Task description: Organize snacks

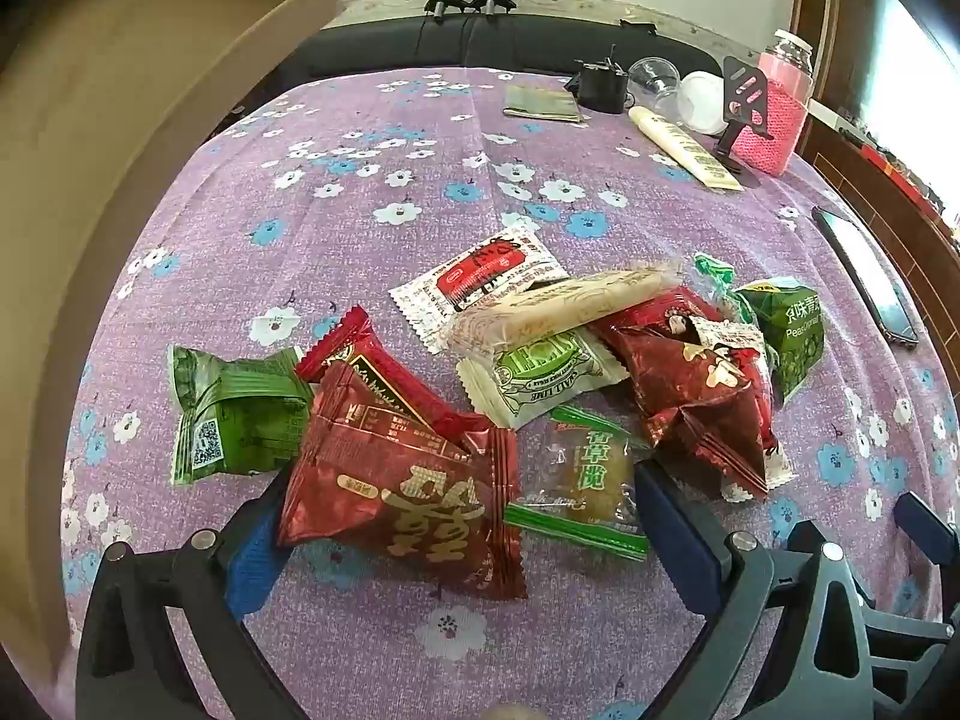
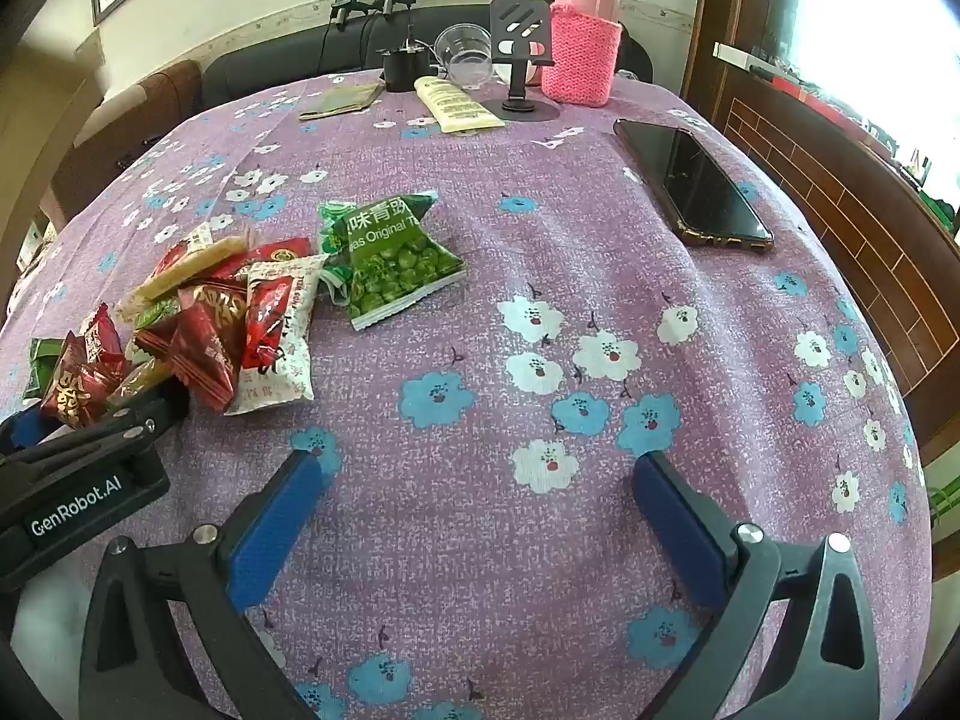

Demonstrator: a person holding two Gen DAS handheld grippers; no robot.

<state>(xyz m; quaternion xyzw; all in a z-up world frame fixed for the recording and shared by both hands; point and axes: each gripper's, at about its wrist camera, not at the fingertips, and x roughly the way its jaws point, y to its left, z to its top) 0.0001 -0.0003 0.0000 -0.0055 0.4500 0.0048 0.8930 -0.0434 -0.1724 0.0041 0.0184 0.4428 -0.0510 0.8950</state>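
A heap of snack packets lies on the purple flowered tablecloth (image 1: 372,192). My left gripper (image 1: 468,540) is open around the heap's near edge. A dark red packet with a gold character (image 1: 402,498) and a clear green-trimmed packet (image 1: 588,480) lie between its blue pads (image 1: 678,528). Behind them are a green packet (image 1: 234,414), a white lime packet (image 1: 540,378), a beige bar (image 1: 570,300) and a green pea bag (image 1: 786,324). My right gripper (image 2: 474,516) is open over bare cloth, to the right of the heap. The pea bag (image 2: 390,258) lies ahead of it on the left.
A black phone (image 2: 690,186) lies at the right side. At the table's far edge stand a pink knit-sleeved flask (image 2: 582,42), a phone stand (image 2: 522,60), a cream tube (image 2: 456,105), a plastic cup (image 2: 462,54) and a folded paper (image 2: 342,99). A dark sofa sits behind.
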